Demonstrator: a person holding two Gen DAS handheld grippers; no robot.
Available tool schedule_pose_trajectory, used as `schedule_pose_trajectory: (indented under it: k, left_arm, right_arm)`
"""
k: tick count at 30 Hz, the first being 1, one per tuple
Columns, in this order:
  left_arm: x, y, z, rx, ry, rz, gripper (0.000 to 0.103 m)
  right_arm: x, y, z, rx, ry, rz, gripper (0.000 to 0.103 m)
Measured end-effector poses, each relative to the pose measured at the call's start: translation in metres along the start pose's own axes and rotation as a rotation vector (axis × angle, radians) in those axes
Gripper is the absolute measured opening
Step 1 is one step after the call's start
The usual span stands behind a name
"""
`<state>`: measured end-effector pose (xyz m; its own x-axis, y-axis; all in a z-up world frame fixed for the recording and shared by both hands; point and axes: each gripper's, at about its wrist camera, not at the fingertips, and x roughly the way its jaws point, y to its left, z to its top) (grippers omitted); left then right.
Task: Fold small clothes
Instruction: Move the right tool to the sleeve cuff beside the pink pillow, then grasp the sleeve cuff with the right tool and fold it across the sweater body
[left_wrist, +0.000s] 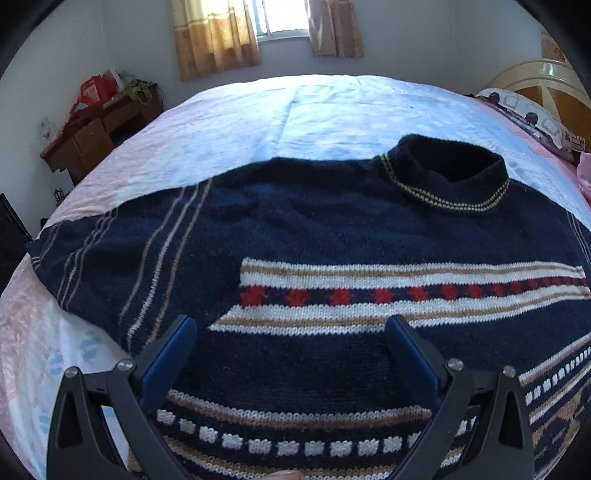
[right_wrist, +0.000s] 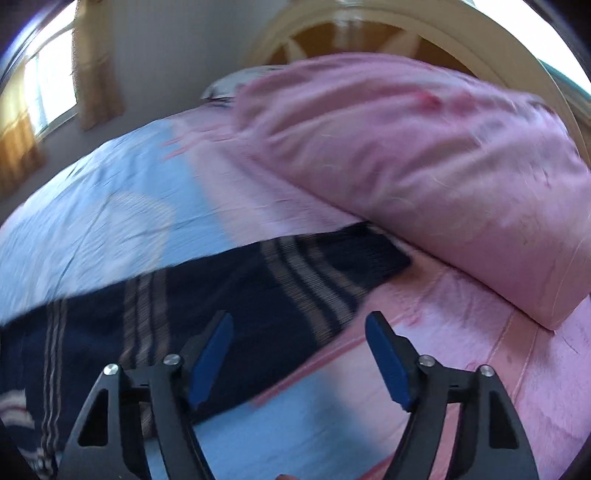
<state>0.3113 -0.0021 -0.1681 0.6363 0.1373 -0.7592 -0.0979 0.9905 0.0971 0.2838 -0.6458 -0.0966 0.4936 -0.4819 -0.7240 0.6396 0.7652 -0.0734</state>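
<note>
Hovering apart, empty: left gripper over sweater chest; right gripper jaws parted, nothing between, above right sleeve. Sweater lies flat, face up on bedsheet, both sleeves spread. No fold made yet; all folding left.

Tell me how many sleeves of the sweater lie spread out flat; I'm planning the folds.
2. One sleeve stretches to the left of the sweater's body in the left wrist view; the other sleeve reaches toward the pink pillow in the right wrist view. Neither is folded in yet.
</note>
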Motion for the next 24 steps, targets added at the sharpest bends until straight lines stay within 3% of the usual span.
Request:
schedule_pose_trajectory:
  k: [7,11,12,17,24]
  left_arm:
    - [0.003,-0.007,0.000,0.024,0.008,-0.007,0.103]
    - [0.006,-0.003,0.000,0.002,0.025,-0.031,0.103]
    - [0.007,-0.002,0.001,-0.003,0.026,-0.033,0.103]
    - [0.007,-0.003,0.000,0.000,0.030,-0.040,0.103]
    - [0.010,0.000,0.000,-0.016,0.045,-0.075,0.103]
  right_arm:
    - [0.044,-0.030,0.023,0.146,0.079,-0.007,0.048]
    - [0.057,-0.032,0.029,0.184,0.087,0.005,0.017]
    - [0.058,-0.028,0.032,0.175,0.085,0.021,0.015]
    - [0.029,0.010,0.028,0.048,-0.008,0.049,0.013]
    - [-0.037,0.096,0.012,-0.134,-0.122,0.185,0.013]
